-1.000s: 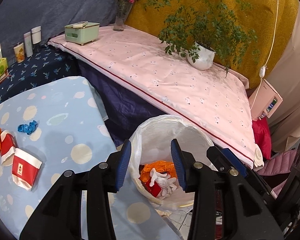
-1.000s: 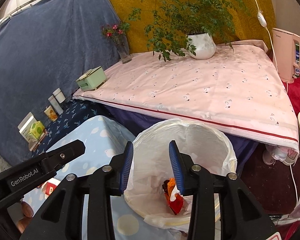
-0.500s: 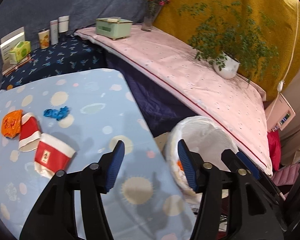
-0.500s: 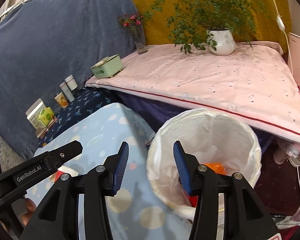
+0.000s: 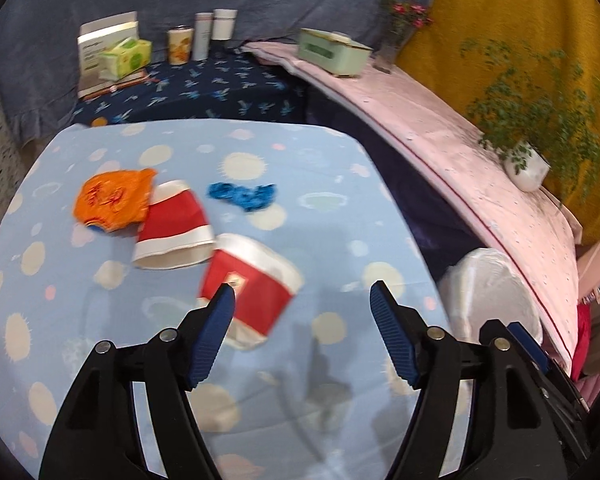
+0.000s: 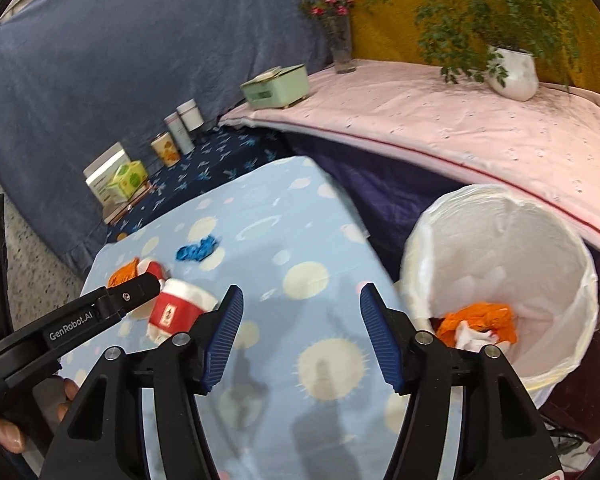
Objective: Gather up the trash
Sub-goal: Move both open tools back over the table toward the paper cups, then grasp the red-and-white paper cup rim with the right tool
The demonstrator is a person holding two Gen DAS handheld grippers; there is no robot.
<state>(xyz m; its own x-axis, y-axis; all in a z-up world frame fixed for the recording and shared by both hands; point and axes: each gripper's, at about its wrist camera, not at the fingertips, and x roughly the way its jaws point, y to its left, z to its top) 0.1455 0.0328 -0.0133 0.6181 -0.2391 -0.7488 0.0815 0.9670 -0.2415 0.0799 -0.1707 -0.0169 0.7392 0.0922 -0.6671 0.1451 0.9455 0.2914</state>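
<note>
Motion blur softens much of both wrist views, and the print on the nearer red paper cup [image 5: 252,284] cannot be read; its lower left corner is hidden behind a blue pad of the left gripper [image 5: 302,334]. The bottom of the white-lined trash bin [image 6: 500,276] is cut off behind the right gripper [image 6: 302,338], with only some orange and white scraps showing inside (the rest of its contents is out of sight). The table [image 5: 340,208] in its pale blue spotted cloth ends at its right edge just beside the bin, and a broad bare stretch of cloth lies between the trash and that edge. Both grippers hang over the near part of the table with jaws opening and nothing between the pads. The nearer cup lies on its side, mouth towards the far right, long axis slanting; the second cup [image 5: 172,232] lies just left of it, mouth towards the near side. An orange wrapper [image 5: 112,200] touches its far left, and a crumpled blue scrap [image 5: 242,196] sits a little farther back
</note>
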